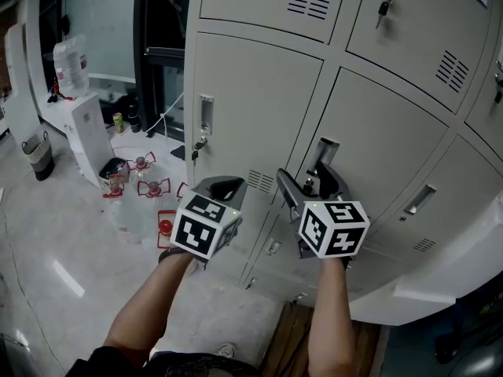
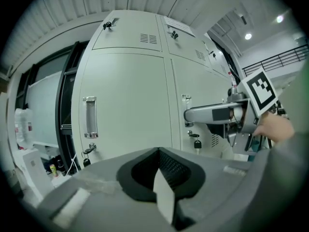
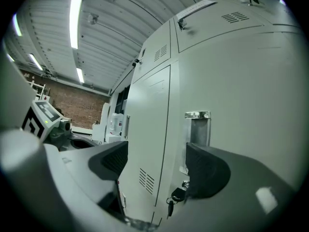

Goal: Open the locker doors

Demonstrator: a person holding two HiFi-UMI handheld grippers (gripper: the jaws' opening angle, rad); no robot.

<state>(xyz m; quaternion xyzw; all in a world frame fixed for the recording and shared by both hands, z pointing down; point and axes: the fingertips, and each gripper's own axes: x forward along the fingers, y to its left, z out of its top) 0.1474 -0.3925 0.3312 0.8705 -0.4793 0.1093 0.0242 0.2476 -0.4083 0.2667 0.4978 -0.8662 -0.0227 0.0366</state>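
Head view: the lockers (image 1: 409, 22) fill the right of the frame, all doors shut. The left gripper (image 1: 224, 185) hangs free in front of the left door (image 1: 259, 93), below its handle (image 1: 206, 114) and key (image 1: 196, 151), touching nothing. The right gripper (image 1: 312, 185) is up against the middle door (image 1: 377, 132), its fingers at the foot of that door's handle (image 1: 324, 154). Only this view shows the floor (image 1: 47, 242). Left of the lockers stand a water cooler (image 1: 88, 132) and some red items (image 1: 149, 185), near the left door's outer edge. A wood strip (image 1: 287, 340) lies at the locker base between the two arms.

Left gripper view: the jaws are pressed together with nothing between them. The left door lies well ahead with bare panel around its handle. The right gripper reaches in from the right, one finger across the middle door's handle, a second key (image 2: 196, 143) hanging just below it. The head view hides that key.

Right gripper view: the jaws stand wide apart, released. The seam (image 3: 169, 129) between the two doors runs up between them. The left finger (image 3: 111, 161) is in front of the left door and the right finger (image 3: 207, 170) covers the handle's lower part. Whether it touches the recess I cannot tell. The key shows just inside the right finger.
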